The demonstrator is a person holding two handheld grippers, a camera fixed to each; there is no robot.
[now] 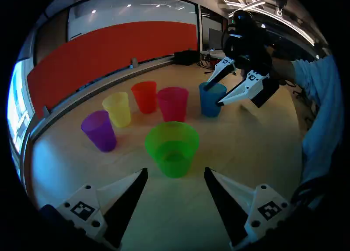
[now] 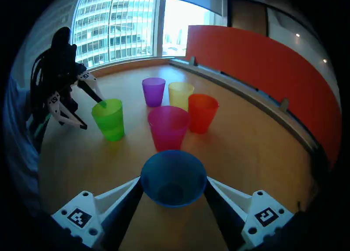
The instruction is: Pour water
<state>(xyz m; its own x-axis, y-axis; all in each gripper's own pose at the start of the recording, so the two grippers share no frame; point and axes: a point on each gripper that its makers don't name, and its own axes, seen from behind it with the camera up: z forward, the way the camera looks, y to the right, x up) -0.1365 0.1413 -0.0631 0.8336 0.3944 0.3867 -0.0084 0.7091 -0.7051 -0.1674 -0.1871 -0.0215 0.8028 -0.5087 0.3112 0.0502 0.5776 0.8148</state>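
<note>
The left gripper (image 1: 175, 168) is level and low over the table (image 1: 245, 137). Its fingers are spread apart, and the green cup (image 1: 173, 148) stands just ahead of their tips, untouched.

The right gripper (image 2: 173, 178) reaches in from the far side, below a light blue sleeve (image 1: 319, 102). Its fingers straddle the blue cup (image 2: 173, 194), one on each side at the rim. Whether they press on it cannot be determined.

The surface is light wood. A red wall panel (image 1: 109, 49) runs along one side and tall windows (image 2: 118, 23) along another.

The blue cup stands upright at the end of the group, beside the pink cup (image 1: 173, 103), with its long axis vertical and mouth up. The purple cup (image 1: 99, 130), yellow cup (image 1: 118, 108) and orange cup (image 1: 145, 96) stand likewise.
</note>
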